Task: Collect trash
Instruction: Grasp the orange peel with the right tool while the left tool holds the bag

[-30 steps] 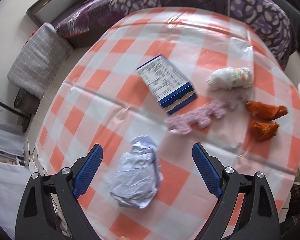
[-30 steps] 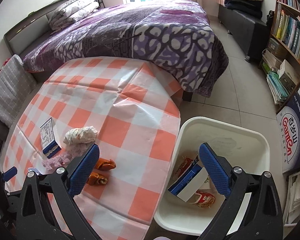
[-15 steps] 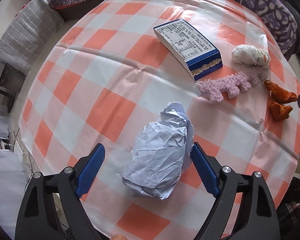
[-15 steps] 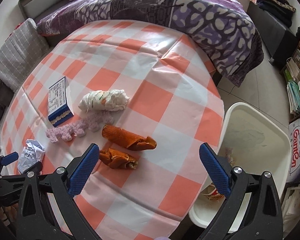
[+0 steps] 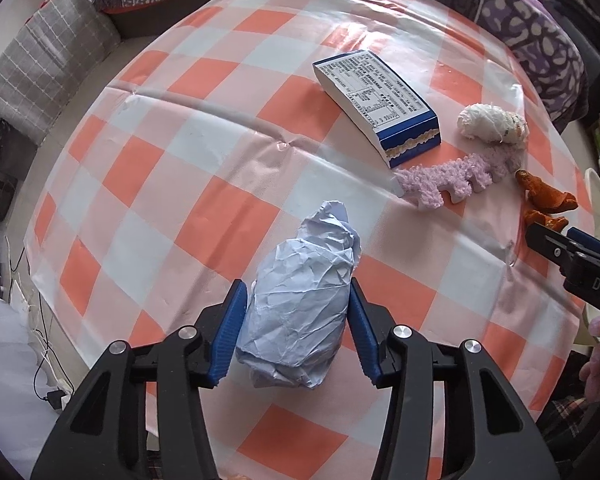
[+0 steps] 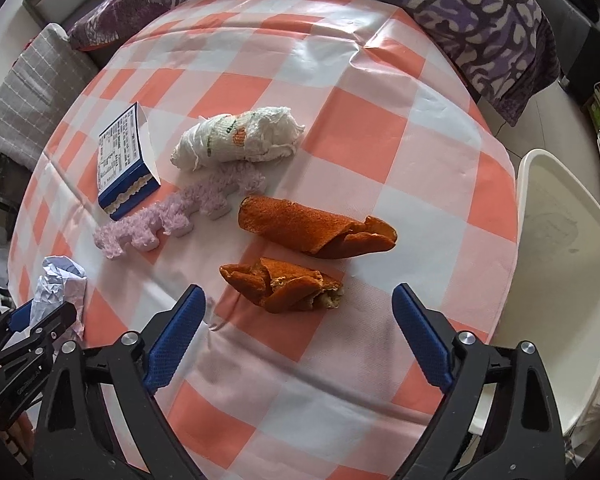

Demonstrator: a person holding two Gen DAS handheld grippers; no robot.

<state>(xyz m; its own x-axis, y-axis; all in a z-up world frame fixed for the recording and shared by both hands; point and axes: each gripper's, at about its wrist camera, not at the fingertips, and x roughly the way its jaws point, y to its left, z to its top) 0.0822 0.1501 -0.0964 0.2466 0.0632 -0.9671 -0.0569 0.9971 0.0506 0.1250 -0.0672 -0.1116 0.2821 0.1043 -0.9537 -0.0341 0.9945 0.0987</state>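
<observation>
Tablecloth (image 6: 356, 136) holds two orange peels (image 6: 316, 228), one box (image 6: 124, 164).

Black angular frames on left gripper (image 5: 296, 300) and right gripper (image 6: 298, 312), blue ribbed finger pads (image 6: 172, 340), silver screws, white "DAS" lettering at three o'clock in left view.

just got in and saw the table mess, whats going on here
A person with a gripper in each hand is clearing trash off a checked table. The left gripper has closed on a crumpled paper ball, which still sits on the table. The right gripper hangs open just short of the nearer orange peel. A second peel, a wadded tissue, a purple foam strip and a blue box wait. A white bin stands beside the table.
</observation>
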